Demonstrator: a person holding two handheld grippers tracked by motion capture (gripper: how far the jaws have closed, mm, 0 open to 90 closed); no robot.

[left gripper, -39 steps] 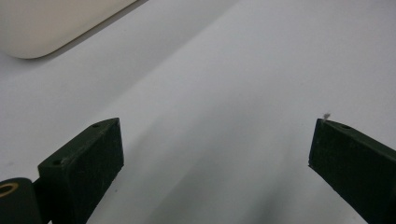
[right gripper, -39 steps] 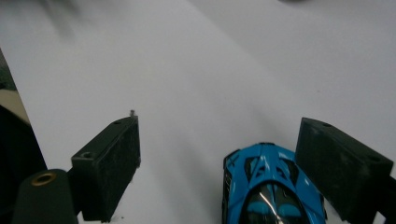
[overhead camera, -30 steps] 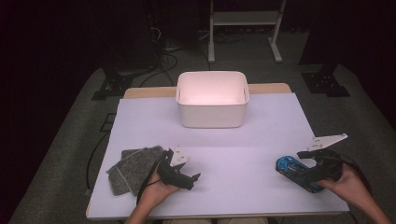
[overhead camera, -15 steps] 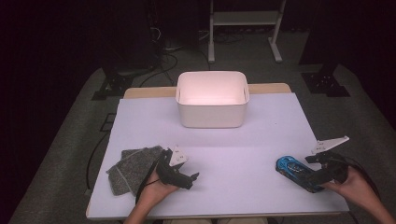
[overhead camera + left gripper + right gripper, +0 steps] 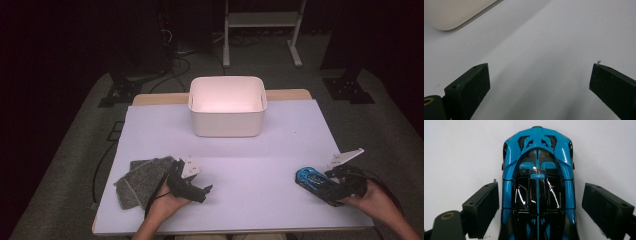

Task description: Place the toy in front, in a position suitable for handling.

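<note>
Right gripper wide around toy car, gaps both sides | left gripper wide, empty

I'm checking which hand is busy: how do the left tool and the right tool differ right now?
The right tool straddles the blue toy car, one jaw at each side, not yet closed on it; the left tool has only bare table between its jaws. The left tool lies beside the grey cloth; the right tool sits near the table's right edge. Both are open and low over the table.
</note>
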